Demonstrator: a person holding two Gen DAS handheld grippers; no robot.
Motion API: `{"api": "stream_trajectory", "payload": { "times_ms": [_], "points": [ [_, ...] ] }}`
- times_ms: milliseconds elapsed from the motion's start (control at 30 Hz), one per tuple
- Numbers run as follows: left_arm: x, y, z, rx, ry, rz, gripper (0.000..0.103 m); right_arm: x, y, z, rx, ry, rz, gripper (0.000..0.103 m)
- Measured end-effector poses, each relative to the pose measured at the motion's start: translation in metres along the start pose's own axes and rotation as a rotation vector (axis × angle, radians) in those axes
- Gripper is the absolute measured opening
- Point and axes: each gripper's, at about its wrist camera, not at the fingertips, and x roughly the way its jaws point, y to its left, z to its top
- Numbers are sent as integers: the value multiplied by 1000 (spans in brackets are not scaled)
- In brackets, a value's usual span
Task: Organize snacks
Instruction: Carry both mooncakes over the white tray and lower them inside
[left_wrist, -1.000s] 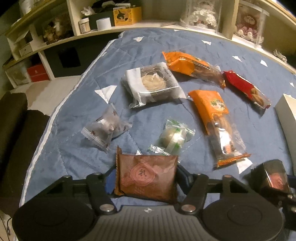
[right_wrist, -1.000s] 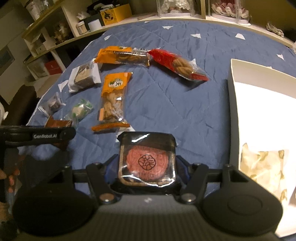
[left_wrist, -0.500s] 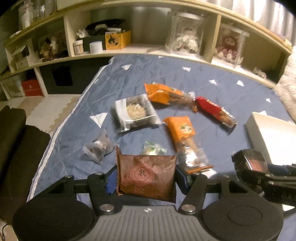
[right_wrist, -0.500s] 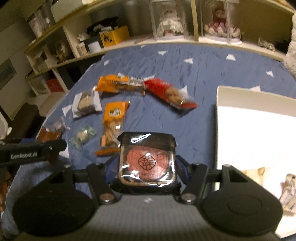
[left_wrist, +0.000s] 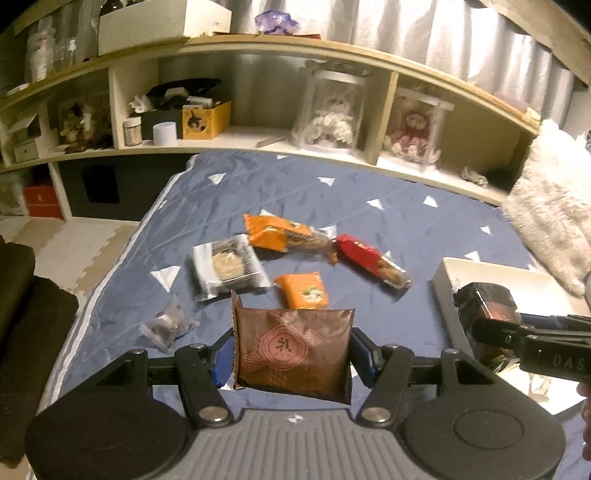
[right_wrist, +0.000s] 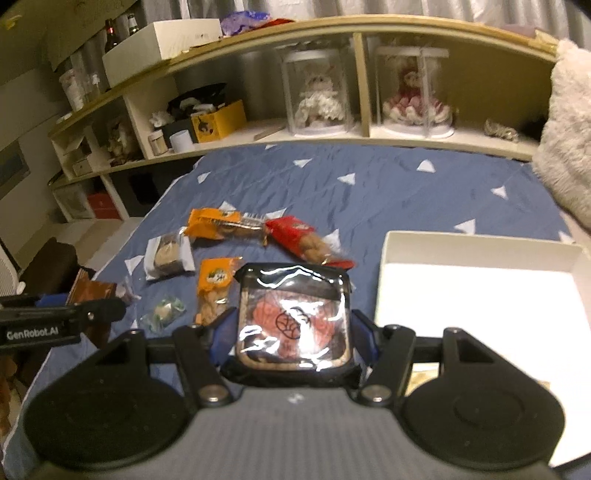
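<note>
Blue quilt (left_wrist: 221, 192) below; left gripper (left_wrist: 291, 350) clamps brown packet (left_wrist: 291, 354); right gripper (right_wrist: 293, 325) clamps mooncake (right_wrist: 293, 321).

Brown packet (left_wrist: 291, 354) between hand-held gripper (left_wrist: 291, 356) fingers

both wrist views look forward from above the blue quilt (left_wrist: 229, 192), sharing snacks, shelf (right_wrist: 332, 142) and white box (right_wrist: 480, 251).

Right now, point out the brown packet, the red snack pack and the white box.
brown packet (left_wrist: 291, 354): left wrist view, middle of its printed face.
red snack pack (right_wrist: 295, 238): right wrist view, its red upper half.
white box (right_wrist: 480, 245): right wrist view, its far wall.
</note>
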Motion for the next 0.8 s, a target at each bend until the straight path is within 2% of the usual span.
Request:
{"api": "stream_trajectory", "payload": {
  "times_ms": [367,800],
  "points": [
    [-11,-55,-1,35,-10,-96,63,-50,-45,-8,25,-35,-89,69],
    [-7,-138,-8,64,9,-205,63,-102,-125,-34,101,-47,-213,69]
  ]
}}
